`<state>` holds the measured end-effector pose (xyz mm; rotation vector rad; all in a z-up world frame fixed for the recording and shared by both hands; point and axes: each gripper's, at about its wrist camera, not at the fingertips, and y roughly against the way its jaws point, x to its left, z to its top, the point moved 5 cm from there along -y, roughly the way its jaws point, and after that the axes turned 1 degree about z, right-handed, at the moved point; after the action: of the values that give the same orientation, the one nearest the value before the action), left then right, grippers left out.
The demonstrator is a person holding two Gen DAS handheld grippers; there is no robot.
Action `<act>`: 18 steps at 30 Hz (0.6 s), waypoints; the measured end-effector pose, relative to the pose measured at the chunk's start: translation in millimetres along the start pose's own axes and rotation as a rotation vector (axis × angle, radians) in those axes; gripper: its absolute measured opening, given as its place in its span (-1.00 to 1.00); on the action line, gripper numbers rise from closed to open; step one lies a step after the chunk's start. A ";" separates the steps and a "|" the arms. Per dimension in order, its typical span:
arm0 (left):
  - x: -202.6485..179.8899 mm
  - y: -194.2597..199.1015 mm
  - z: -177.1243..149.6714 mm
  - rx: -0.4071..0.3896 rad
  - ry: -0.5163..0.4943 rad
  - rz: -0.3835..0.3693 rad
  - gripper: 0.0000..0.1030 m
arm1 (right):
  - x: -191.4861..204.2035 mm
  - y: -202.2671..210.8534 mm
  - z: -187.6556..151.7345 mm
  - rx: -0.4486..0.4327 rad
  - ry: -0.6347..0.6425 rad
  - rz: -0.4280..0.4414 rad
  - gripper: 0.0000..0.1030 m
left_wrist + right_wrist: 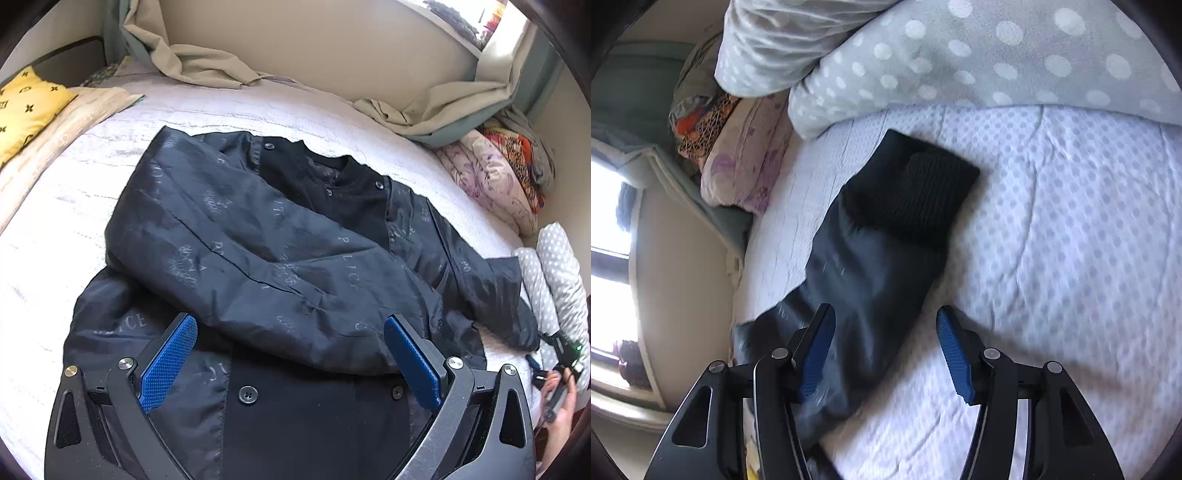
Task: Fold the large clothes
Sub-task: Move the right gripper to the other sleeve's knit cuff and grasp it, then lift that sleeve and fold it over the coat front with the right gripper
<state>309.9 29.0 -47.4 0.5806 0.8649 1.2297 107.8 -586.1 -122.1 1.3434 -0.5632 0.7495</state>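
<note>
Jacket [280, 258] fabric, dark and printed with pale lettering, is lying spread across the white quilted bedcover [74, 221], collar toward the far wall and one sleeve folded diagonally over the chest. Hovering at the near hem, the left gripper [290, 354] is holding its blue pads wide apart with nothing pinched between them; the black button placket is showing in the gap below. On the right side of the bed the other sleeve [871, 258] is stretching out away from the body, its ribbed black cuff [923, 192] lying flat on the cover near the grey dotted pillows [960, 62]. Over that sleeve the right gripper [886, 354] is standing with its jaws partly apart and opening, the left pad seeming to be brushing the cloth, though blur makes contact hard to judge, and the right pad is hanging clear over the bedcover. A yellow patterned cushion [26, 107] is sitting at the far left, and folded bedding [495, 173] is stacked at the far right.
</note>
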 end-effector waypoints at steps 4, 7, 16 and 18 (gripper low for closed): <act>8.0 7.2 3.3 -0.015 0.026 -0.009 0.99 | 9.2 -21.9 16.3 -0.051 0.013 0.030 0.08; 12.4 5.1 4.4 -0.013 0.037 -0.002 0.99 | 6.4 -26.7 18.0 -0.072 0.031 0.046 0.08; 17.7 -15.7 2.6 0.030 0.055 0.007 0.99 | 21.9 -53.2 19.4 -0.032 0.103 0.063 -0.67; 17.9 -14.7 3.8 0.026 0.059 0.002 0.99 | 22.6 -52.3 19.2 -0.030 0.103 0.068 -0.79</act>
<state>323.0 42.7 -61.3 0.5685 0.9317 1.2444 163.2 -604.5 -136.3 1.2560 -0.5386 0.8579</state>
